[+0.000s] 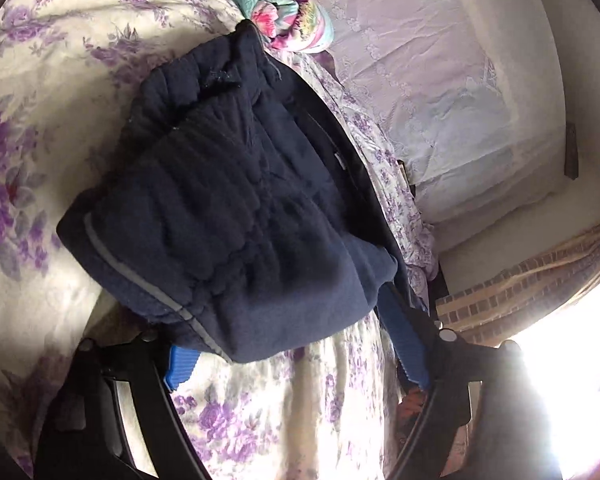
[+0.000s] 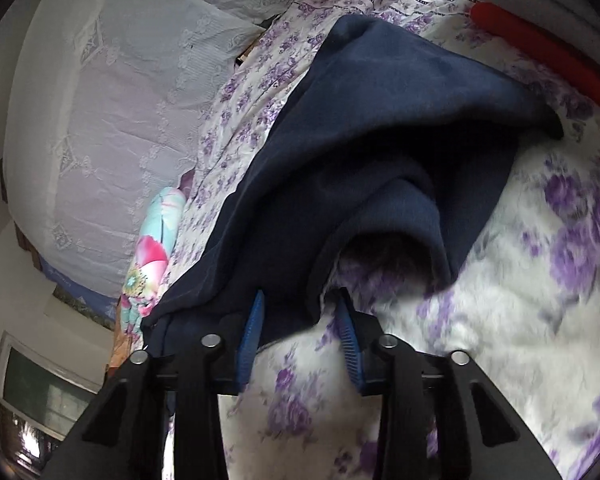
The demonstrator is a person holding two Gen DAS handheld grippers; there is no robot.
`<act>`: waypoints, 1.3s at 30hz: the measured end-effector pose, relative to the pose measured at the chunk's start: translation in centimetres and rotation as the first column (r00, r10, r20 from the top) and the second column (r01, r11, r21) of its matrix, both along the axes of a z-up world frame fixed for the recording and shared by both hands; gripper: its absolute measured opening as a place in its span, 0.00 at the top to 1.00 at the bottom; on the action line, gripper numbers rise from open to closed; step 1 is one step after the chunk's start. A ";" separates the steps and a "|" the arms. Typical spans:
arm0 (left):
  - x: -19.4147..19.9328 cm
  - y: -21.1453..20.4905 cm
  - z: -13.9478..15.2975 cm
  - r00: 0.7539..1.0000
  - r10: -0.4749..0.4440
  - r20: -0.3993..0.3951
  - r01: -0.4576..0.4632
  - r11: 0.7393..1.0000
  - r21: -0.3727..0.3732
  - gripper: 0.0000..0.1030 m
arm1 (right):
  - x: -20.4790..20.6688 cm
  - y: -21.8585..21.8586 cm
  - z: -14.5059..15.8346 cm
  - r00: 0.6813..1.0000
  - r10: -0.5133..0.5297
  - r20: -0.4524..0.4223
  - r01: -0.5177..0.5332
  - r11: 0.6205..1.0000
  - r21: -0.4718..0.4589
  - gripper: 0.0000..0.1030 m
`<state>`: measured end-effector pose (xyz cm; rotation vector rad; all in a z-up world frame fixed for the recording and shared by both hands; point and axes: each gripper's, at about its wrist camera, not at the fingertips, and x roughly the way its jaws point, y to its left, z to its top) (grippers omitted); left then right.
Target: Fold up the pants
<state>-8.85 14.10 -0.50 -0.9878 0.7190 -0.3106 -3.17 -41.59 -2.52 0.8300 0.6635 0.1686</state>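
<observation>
Dark navy fleece-lined pants [image 1: 236, 200] lie bunched on a purple-flowered bedspread [image 1: 40, 152]; a grey piped seam runs along their near edge. My left gripper [image 1: 292, 344] is open, its blue fingertips [image 1: 182, 366] wide apart, with the near edge of the pants lying between them. In the right wrist view the pants [image 2: 360, 152] are lifted in a fold above the bedspread [image 2: 540, 280]. My right gripper [image 2: 300, 328] stands with jaws part open, and a hanging edge of the pants lies between the blue fingertips [image 2: 252, 332].
A floral turquoise-and-pink quilt [image 1: 284, 4] is rolled up at the head of the bed, also in the right wrist view [image 2: 152, 256]. A white lace cover [image 1: 440, 80] lies beside the bed. A red tube [image 2: 540, 48] runs along the far edge. A bright window [image 1: 560, 380] is nearby.
</observation>
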 end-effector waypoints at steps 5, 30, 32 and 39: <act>0.8 0.9 -0.2 0.999 0.027 -0.036 -0.025 0.999 0.042 0.44 | -0.4 0.4 1.4 0.995 0.057 0.087 -0.054 0.998 -0.034 0.92; -9.2 9.4 3.0 0.997 0.070 0.036 -0.075 0.978 0.196 0.25 | -20.3 -6.8 4.1 0.994 0.077 0.072 -0.061 0.977 -0.206 0.49; -10.4 10.3 3.9 0.985 0.153 0.077 -0.168 0.950 0.262 0.19 | -19.5 -7.2 3.7 0.996 0.069 0.060 -0.057 0.982 -0.182 0.35; -8.5 9.9 3.3 0.990 0.127 0.061 -0.137 0.968 0.210 0.18 | -13.7 -8.6 -0.4 1.000 -0.013 0.004 0.013 0.988 0.155 0.43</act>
